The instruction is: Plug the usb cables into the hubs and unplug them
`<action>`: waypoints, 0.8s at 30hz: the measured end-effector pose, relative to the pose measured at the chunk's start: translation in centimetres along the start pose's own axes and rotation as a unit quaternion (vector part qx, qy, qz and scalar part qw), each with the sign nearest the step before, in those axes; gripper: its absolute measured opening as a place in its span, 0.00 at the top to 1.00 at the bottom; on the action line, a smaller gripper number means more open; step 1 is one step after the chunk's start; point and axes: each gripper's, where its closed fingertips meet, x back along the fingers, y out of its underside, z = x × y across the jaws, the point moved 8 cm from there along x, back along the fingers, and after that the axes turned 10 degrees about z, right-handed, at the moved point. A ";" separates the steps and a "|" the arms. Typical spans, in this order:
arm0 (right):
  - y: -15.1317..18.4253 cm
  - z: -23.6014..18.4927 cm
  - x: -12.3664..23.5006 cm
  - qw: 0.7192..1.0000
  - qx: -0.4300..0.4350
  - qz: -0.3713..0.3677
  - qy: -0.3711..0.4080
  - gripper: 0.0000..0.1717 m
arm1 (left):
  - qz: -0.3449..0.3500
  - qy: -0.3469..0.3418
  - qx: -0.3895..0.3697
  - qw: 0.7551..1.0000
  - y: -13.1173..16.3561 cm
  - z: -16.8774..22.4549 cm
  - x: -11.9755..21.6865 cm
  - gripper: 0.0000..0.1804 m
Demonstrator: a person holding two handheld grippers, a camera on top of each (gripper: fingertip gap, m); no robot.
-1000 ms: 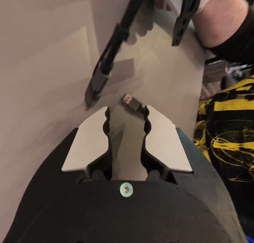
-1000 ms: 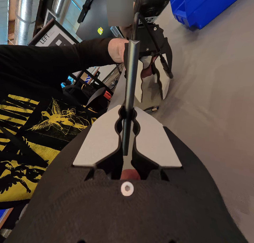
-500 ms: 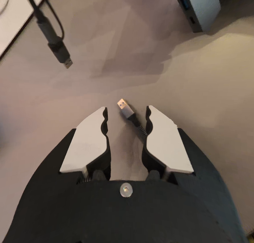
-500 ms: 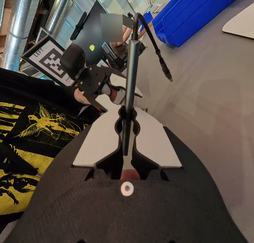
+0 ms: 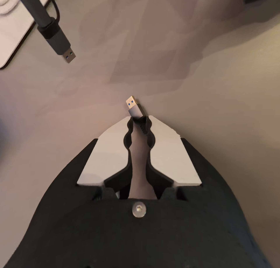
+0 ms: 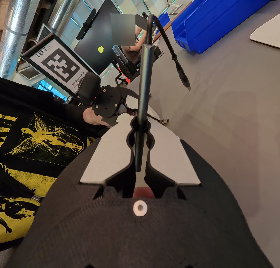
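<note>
A: Right, start at the jaws. What is each one doing?

B: The left gripper (image 5: 138, 118) has its jaws closed on the grey USB plug (image 5: 134, 109), pinching it at the very tips, around the rear of the shell where the ribbed collar begins. The metal end sticks out beyond the tips, pointing away and slightly left. The plug is low, close to the grey worktop (image 5: 212, 93).

A: And the right?

B: The right gripper (image 6: 140, 124) is clamped on a slim dark hub (image 6: 144, 86), held like a wand. Its long axis runs straight out from the jaws, away from the camera. From its far end a short cable arcs over to the right and dangles a second plug (image 6: 185, 82).

A: How do plug and hub lie relative to each other?

B: In the right wrist view, the left gripper sits just behind the hub and to its left, with the held plug (image 6: 165, 121) emerging just right of the hub, near the right jaws. I cannot see the hub's ports, so I cannot say which face the plug must turn towards.

A: Anything further out?

B: A blue bin (image 6: 219, 21) at the far right.
</note>
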 end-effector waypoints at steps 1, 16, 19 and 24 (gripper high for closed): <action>0.0 0.0 0.0 1.000 -0.001 0.000 -0.001 0.94 | 0.001 0.020 0.012 1.000 0.0 -0.4 0.0 0.91; 0.1 0.4 -0.1 1.000 -0.010 0.007 0.001 0.94 | 0.054 0.123 0.072 0.988 1.0 -4.6 -1.1 0.91; 0.1 0.5 -0.2 1.000 -0.017 0.008 0.005 0.94 | 0.048 0.106 0.055 0.992 0.6 -4.4 -1.3 0.91; -0.1 0.8 -0.1 0.999 -0.042 0.026 0.010 0.94 | 0.059 0.068 -0.012 0.996 0.5 -4.0 -1.1 0.91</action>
